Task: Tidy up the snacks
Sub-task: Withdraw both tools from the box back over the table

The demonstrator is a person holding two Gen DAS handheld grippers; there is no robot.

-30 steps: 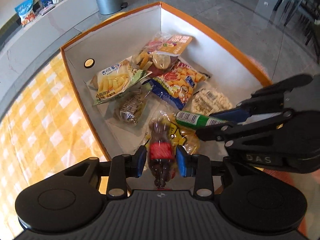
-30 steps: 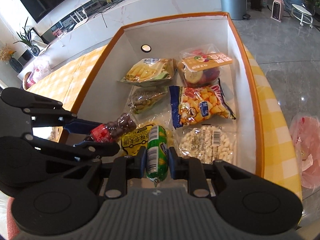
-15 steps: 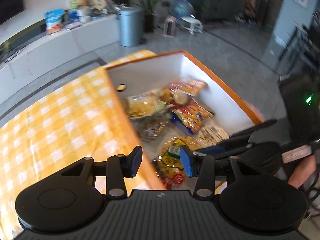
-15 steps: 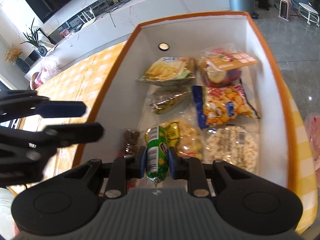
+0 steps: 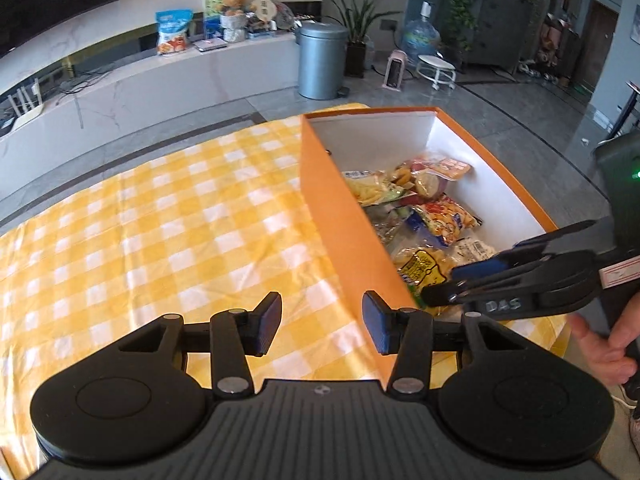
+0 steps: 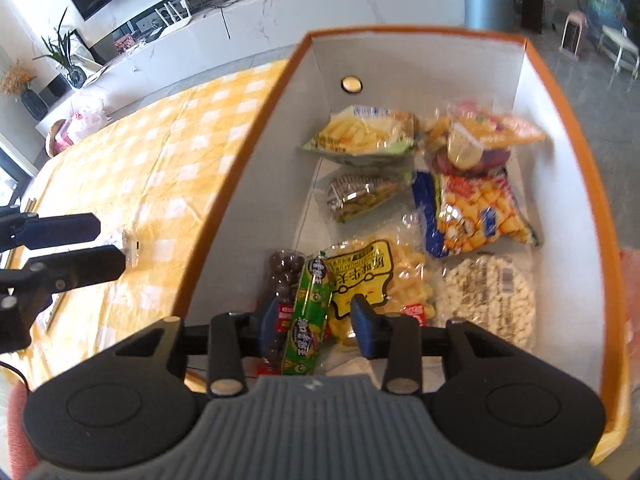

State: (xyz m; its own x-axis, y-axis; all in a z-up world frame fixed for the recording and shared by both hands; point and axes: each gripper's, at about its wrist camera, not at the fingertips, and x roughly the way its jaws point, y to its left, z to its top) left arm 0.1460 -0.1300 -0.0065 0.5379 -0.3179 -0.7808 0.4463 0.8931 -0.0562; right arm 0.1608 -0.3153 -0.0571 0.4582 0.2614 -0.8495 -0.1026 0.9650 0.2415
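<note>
An orange box (image 6: 400, 32) with white inner walls holds several snack bags. A green sausage stick (image 6: 308, 312) lies in its near left corner beside a pack of chocolate balls (image 6: 284, 276). My right gripper (image 6: 318, 328) hangs over that corner with its jaws opening. The sausage is between them, with a gap to the right pad (image 6: 364, 328). My left gripper (image 5: 322, 326) is outside the box (image 5: 340, 216), above the yellow checked tablecloth (image 5: 160, 240). Its jaws are opening with nothing between them. The right gripper (image 5: 500, 276) also shows at the box's near end.
In the box lie a fries bag (image 6: 360, 136), a fruit pack (image 6: 480, 140), a blue bag of puffs (image 6: 472, 212), a yellow bag (image 6: 372, 276) and a white-pellet pack (image 6: 488, 300). A small white item (image 6: 128, 248) lies on the cloth. Beyond stands a grey bin (image 5: 322, 62).
My left gripper let go of the chocolate pack, opened and drew out of the box leftward over the cloth. My right gripper opened off the green sausage, which now lies in the box.
</note>
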